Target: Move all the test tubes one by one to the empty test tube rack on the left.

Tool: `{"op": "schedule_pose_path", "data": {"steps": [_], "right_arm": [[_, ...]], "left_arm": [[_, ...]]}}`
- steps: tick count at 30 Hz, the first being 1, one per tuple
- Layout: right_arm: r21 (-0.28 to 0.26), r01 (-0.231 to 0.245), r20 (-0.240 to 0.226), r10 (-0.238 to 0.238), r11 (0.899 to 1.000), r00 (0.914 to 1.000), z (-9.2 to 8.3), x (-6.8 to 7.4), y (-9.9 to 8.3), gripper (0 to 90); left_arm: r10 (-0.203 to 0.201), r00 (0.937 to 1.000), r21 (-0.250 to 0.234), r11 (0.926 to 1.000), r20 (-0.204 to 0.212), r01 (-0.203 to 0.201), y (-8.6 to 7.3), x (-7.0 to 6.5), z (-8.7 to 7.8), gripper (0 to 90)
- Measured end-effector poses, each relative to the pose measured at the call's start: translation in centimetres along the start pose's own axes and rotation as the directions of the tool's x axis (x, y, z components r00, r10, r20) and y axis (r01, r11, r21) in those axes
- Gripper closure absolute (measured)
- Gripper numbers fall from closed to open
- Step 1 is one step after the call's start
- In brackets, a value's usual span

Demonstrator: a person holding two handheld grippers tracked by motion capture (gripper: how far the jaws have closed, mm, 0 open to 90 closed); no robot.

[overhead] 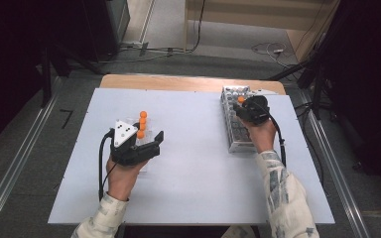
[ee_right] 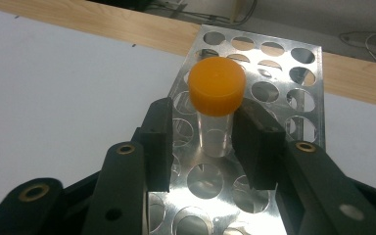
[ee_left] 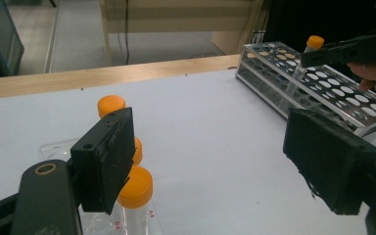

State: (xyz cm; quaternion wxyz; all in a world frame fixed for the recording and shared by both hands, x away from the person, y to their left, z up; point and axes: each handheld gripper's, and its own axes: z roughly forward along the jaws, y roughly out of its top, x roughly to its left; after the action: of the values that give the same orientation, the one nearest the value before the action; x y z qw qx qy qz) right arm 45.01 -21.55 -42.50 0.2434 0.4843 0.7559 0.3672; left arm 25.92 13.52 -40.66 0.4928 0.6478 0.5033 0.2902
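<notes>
An orange-capped clear tube [ee_right: 216,105] is held upright between the jaws of the right gripper [ee_right: 210,142], which are closed against its transparent body just below the cap. The tube is positioned over the metal test-tube rack [ee_right: 279,125], a perforated tray of round holes, near the rack's far end; whether its lower tip is already inside a hole cannot be told. In the high view, the rack [overhead: 230,131] is seen lying lengthwise on the right part of the white table [overhead: 188,163], with the right gripper [overhead: 250,110] and the hand behind it above it.

The left gripper [overhead: 149,144] is held low over the left half of the table, its jaws spread wide apart with nothing between them. Just beside it, a small group of spare tubes [overhead: 142,124] with orange caps is seen lying on the table. In the left gripper view, these tubes [ee_left: 134,191] are shown next to the near jaw, partly hidden by it, while the rack [ee_left: 323,88] and the held tube [ee_left: 309,49] appear farther off.
</notes>
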Motion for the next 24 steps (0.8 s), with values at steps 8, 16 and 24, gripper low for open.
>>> {"op": "schedule_pose_path", "data": {"steps": [8,16,24], "right_arm": [[0.050,-0.007,0.031,0.005,0.999,0.9995,0.8,0.1,0.4,66.9],[0.071,-0.014,0.045,0.011,0.997,0.9989,1.1,0.0,0.6,69.7],[0.087,-0.008,0.059,0.003,0.996,0.9982,1.5,0.1,0.8,71.0]], "left_arm": [[0.003,1.0000,0.007,1.0000,0.002,-0.003,-0.1,-0.1,0.1,20.0],[0.007,1.0000,0.008,0.9999,0.006,-0.007,-0.1,-0.3,0.1,20.0],[0.009,0.9999,0.011,0.9999,0.009,-0.009,-0.2,-0.4,0.2,20.0]]}}
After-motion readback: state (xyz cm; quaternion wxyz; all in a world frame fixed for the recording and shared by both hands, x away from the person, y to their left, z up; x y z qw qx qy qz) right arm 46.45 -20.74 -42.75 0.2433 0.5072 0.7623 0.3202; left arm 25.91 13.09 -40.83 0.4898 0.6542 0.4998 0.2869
